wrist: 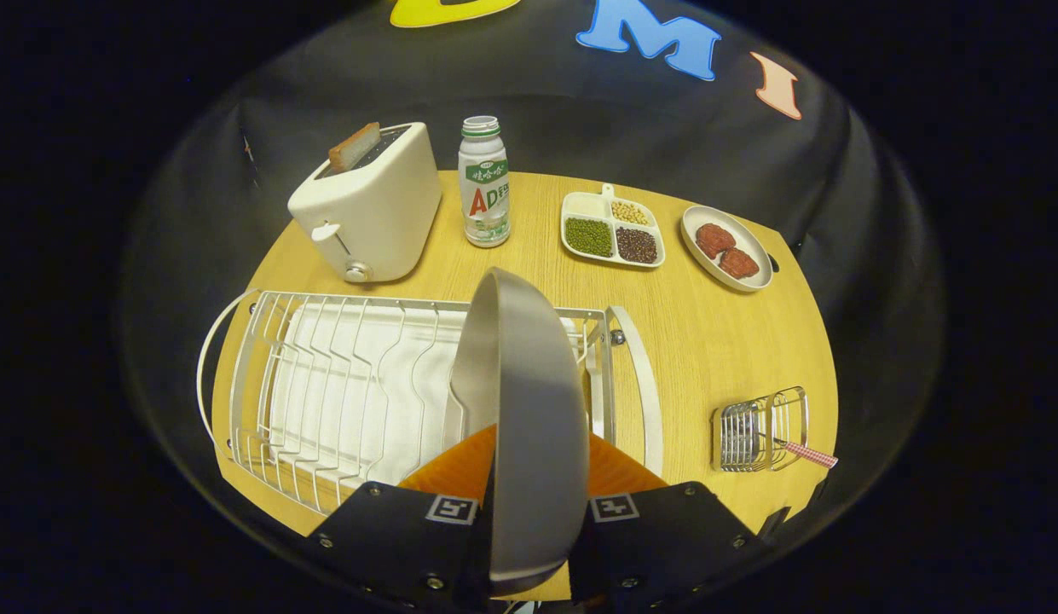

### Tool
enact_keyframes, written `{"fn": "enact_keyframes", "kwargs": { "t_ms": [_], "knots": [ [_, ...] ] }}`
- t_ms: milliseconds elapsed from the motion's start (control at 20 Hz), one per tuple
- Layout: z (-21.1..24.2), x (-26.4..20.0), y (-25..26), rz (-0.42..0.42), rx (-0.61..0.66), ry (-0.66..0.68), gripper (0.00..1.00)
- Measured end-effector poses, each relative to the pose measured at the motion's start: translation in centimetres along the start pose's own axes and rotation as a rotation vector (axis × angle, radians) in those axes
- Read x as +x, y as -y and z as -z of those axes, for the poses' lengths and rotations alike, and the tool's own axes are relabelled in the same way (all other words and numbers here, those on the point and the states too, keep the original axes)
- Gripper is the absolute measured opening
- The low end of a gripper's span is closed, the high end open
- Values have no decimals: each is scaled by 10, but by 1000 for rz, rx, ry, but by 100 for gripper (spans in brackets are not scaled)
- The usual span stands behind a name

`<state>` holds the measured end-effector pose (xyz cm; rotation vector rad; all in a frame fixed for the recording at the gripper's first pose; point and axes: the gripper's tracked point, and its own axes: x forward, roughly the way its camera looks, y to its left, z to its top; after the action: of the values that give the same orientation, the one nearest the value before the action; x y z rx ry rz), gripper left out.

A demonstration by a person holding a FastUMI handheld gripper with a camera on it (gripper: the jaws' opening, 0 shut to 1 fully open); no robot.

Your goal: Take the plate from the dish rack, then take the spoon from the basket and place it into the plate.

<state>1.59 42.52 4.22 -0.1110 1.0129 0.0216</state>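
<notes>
Plate (529, 409) is in my hand-held gripper (533, 512), standing on edge between the two fingers, which press on its lower rim from either side. It rises upright ahead of the fingers and sits over the right end of the dish rack (341, 384). Whether its bottom edge is clear of the rack wires I cannot tell, since the plate and the fingers hide that spot; my guess is that it is lifted or nearly so.

Dish rack holds no other dishes that I can see, just its wires and the white tray under them.

Judged progress: step one, taking the plate out, is in hand but not finished. The plate has yet to be laid flat on the surface (708, 341).

Basket (763, 431) stands to the right of the dish rack, well apart from it, on bare wood. Spoon (806, 452) is in that basket, its patterned handle poking out on the side away from the rack. Untouched as far as I can judge.

Left to do: set the plate down, let go, fetch the spoon, put it in the plate.

Beyond the dish rack: toaster (371, 205), bottle (484, 183), divided tray (612, 230), oval dish (725, 249).
</notes>
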Motion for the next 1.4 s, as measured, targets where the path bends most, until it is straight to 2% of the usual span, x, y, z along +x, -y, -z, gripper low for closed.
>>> {"fn": "enact_keyframes", "kwargs": {
  "t_ms": [350,450,700,1000,1400],
  "knots": [
    [-16,-26,-4,141,-54,51,33],
    [-20,-30,2,173,-66,65,30],
    [-33,-54,6,155,-16,115,30],
    [-26,-102,21,76,-21,158,30],
    [34,-152,79,-191,1,166,30]
  ]
}}
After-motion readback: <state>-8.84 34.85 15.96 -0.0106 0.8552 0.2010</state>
